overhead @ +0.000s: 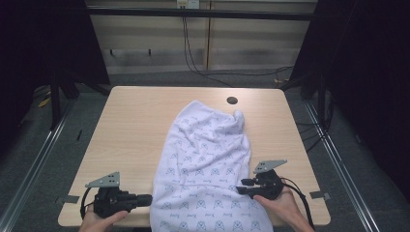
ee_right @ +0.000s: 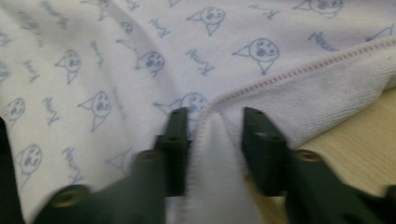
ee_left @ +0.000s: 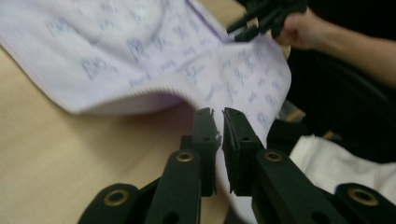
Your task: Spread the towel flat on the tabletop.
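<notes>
White terry towel printed with small blue cat faces [overhead: 208,164] lies lengthwise on the pale wooden bench [overhead: 130,125], its near end hanging over the front edge. Right gripper [ee_right: 212,119] has its jaws partly open astride the hemmed edge, not yet pinching. Left gripper [ee_left: 218,116] has its jaws nearly closed, apparently on the towel's opposite edge, probably so both sides lift together.

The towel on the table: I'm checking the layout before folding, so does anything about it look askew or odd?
Yes. The towel lies rumpled and slanted on the table, its far corner bunched up and its near end hanging over the table's front edge. The right gripper has a raised fold of its hem between its jaws.
</notes>
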Demonstrator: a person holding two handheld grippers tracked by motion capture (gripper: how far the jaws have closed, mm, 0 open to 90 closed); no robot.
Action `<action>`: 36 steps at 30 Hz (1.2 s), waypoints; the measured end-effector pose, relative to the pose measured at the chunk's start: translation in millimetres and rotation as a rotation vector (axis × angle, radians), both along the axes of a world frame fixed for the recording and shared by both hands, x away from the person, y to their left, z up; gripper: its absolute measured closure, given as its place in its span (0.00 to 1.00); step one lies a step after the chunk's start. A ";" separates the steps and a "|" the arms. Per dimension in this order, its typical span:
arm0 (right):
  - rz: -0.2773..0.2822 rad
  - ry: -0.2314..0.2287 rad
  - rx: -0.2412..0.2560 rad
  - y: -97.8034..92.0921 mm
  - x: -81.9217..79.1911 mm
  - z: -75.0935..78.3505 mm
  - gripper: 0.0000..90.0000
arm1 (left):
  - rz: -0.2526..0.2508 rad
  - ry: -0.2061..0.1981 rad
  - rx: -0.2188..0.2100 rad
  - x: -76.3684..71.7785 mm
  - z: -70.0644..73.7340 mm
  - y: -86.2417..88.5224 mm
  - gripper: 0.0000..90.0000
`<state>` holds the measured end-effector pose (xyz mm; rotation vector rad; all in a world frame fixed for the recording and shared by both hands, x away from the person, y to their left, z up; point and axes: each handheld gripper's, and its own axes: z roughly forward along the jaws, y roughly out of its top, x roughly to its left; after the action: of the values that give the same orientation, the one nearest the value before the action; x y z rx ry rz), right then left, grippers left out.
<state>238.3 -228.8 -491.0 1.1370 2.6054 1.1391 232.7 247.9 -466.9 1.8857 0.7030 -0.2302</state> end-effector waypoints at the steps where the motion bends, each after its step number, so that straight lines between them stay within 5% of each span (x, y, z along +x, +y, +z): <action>1: -0.019 -0.023 -0.006 -0.6 -2.2 1.2 0.89 | 0.023 -0.017 0.004 3.5 1.4 1.2 0.91; 4: -0.078 -0.041 0.032 -9.9 -8.6 8.5 0.92 | 0.074 -0.047 0.029 17.1 2.0 -2.0 0.88; 7: -0.138 -0.061 0.082 -29.2 -19.2 17.2 0.92 | 0.073 -0.034 0.080 34.5 -4.6 -15.5 0.85; 10: -0.196 -0.073 0.115 -51.0 -31.2 19.1 0.91 | 0.070 -0.068 0.130 48.2 -7.3 -33.1 0.82; 14: -0.271 -0.064 0.134 -73.7 -43.3 21.3 0.91 | 0.089 -0.090 0.127 62.5 -7.1 -52.1 0.79; 18: -0.358 -0.052 0.097 -93.0 -48.0 19.2 0.82 | 0.104 -0.078 0.126 73.1 -11.1 -69.7 0.76; 20: -0.388 -0.055 0.088 -103.6 -47.8 17.3 0.86 | 0.090 -0.064 0.157 75.6 -16.1 -80.2 0.75; 21: -0.429 -0.048 0.100 -112.1 -45.9 16.0 0.94 | 0.045 -0.061 0.201 74.5 -20.7 -88.6 0.72; 24: -0.398 -0.057 0.152 -112.7 -43.1 16.8 0.91 | 0.006 -0.054 0.248 70.0 -24.7 -91.3 0.72; 29: -0.278 -0.076 0.154 -81.1 -24.6 19.9 0.84 | -0.078 -0.058 0.365 47.7 -30.0 -81.7 1.00; 36: -0.177 -0.088 0.112 -44.3 2.1 18.1 0.78 | -0.093 -0.048 0.368 30.0 -29.0 -62.5 1.00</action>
<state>240.4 -273.2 -472.9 1.2779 2.3489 1.2788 262.7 185.4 -495.8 2.2696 0.6582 -0.1184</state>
